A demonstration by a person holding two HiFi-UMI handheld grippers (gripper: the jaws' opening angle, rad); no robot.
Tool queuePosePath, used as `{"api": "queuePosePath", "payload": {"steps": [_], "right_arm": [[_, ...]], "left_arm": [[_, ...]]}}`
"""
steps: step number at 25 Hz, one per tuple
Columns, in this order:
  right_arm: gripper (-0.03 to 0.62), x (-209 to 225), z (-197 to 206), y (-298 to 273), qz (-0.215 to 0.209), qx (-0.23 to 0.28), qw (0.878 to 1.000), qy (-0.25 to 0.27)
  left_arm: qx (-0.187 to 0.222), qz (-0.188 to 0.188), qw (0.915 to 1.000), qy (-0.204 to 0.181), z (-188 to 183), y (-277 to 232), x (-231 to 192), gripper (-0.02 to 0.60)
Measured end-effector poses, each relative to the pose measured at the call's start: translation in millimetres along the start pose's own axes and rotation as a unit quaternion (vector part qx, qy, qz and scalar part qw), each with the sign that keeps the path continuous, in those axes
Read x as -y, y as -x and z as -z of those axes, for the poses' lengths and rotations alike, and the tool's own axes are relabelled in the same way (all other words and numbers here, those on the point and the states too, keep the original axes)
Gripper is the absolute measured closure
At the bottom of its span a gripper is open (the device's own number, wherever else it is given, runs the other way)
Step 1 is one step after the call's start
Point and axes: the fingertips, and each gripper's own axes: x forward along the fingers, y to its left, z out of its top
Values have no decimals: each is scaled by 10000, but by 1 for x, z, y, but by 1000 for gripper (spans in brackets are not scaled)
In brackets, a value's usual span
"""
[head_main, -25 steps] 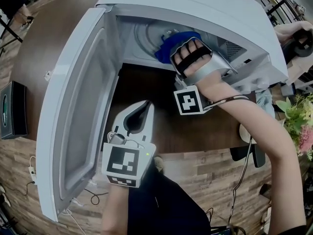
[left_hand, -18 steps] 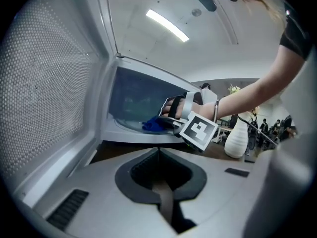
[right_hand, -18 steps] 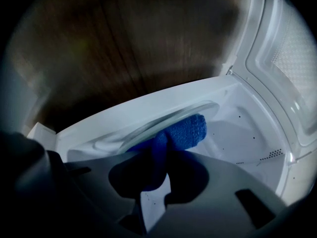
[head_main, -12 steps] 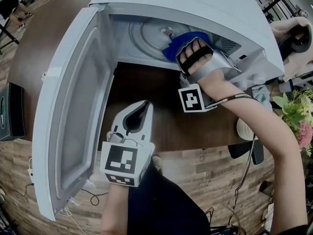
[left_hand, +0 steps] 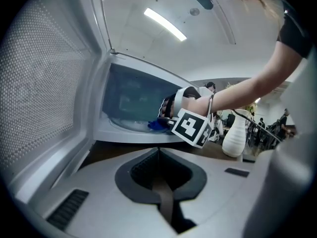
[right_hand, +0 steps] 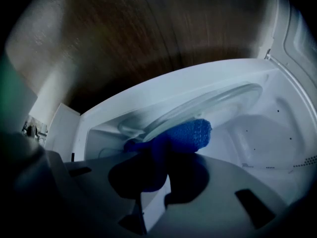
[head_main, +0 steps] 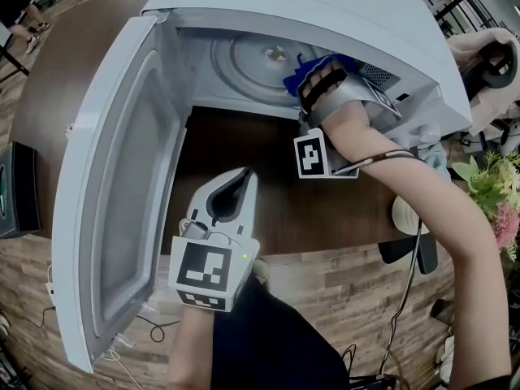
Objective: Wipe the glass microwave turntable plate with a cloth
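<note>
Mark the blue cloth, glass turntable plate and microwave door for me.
blue cloth (right_hand: 192, 134), right gripper view, bunched end beyond the jaws.
glass turntable plate (head_main: 242, 62), head view, bare left part.
microwave door (head_main: 122, 177), head view, inner window panel.

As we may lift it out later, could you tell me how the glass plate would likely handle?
The plate looks like clear glass: probably stiff, fragile and heavy for its size. Being smooth and round, it may slip when gripped or roll on edge.

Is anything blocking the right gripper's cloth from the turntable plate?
Nothing visible. The right gripper holds the blue cloth inside the cavity, right at the glass plate, and the door stands wide open.
</note>
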Motion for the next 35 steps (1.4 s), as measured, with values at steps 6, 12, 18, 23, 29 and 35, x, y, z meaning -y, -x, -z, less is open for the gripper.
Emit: {"api": "queuePosePath", "payload": {"steps": [6,12,18,23,29,35], "right_arm": [[551,-5,5,-11,-505,-83,9986,128],[553,-4,6,-16,-572,-83,9983,25],[551,0,6,-8,-356,-4,9992,-190],[551,3,4,8,-377,241,9984,-349],[551,3,0,37,-167,535,9974,-454],[546,5,6,70,-149,948,9891,-1121]], "left_arm": [[-6,39,10000,-91,-2,0,3,572],[-18,24,9999,-100,-1,2,-1,572],[-32,37,9999,-104,-1,6,0,572],[-65,38,9999,-72,-4,15,6,572],[-156,-22,9998,-116,-15,31,10,572],[-326,-139,9987,-368,-34,47,9,572]]}}
